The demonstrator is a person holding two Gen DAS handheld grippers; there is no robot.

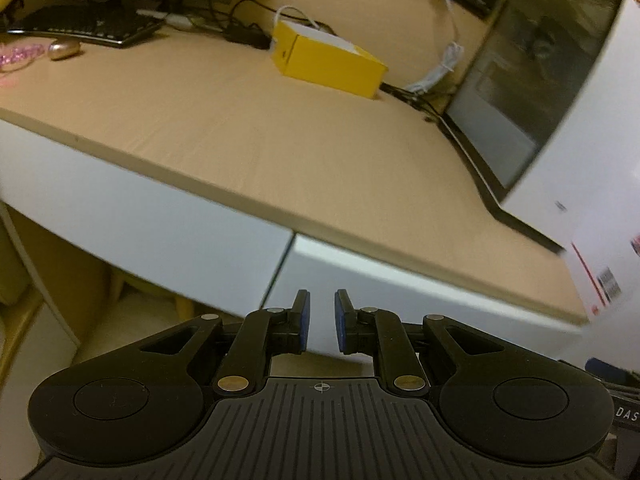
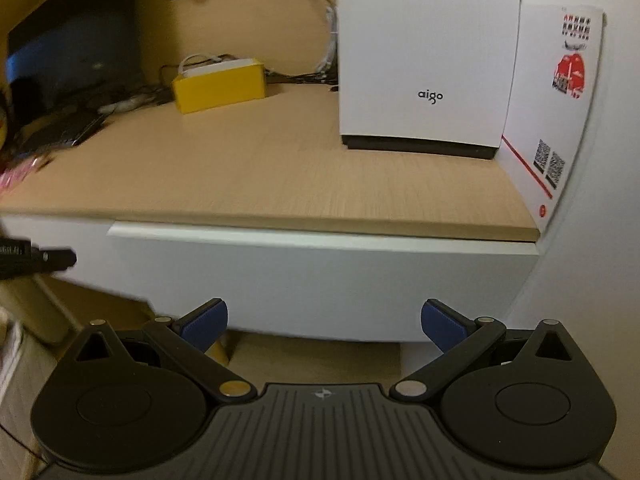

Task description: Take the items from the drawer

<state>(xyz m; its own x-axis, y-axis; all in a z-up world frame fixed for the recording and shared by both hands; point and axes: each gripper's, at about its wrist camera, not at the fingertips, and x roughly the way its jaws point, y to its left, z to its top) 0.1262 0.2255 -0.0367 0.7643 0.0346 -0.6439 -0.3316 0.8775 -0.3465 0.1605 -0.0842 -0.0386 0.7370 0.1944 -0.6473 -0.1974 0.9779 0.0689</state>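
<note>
Two white drawer fronts run under the wooden desk top [image 1: 240, 120]. My left gripper [image 1: 322, 300] points at the seam between the left front [image 1: 140, 220] and the right front [image 1: 400, 292]; its blue pads are almost together with nothing between them. In the right wrist view my right gripper [image 2: 324, 312] stands open and empty, close before the right drawer front [image 2: 320, 276]. Both drawers look closed, so whatever is inside them is hidden. A black gripper part [image 2: 40, 260] pokes in at the left edge of that view.
On the desk stand a yellow box [image 2: 220, 84], a white "aigo" case [image 2: 424, 60] and a white carton with red print [image 2: 560, 100]. A keyboard [image 1: 80, 28], a mouse [image 1: 64, 48] and cables [image 1: 440, 68] lie further back. A pale wall [image 2: 600, 240] closes the right side.
</note>
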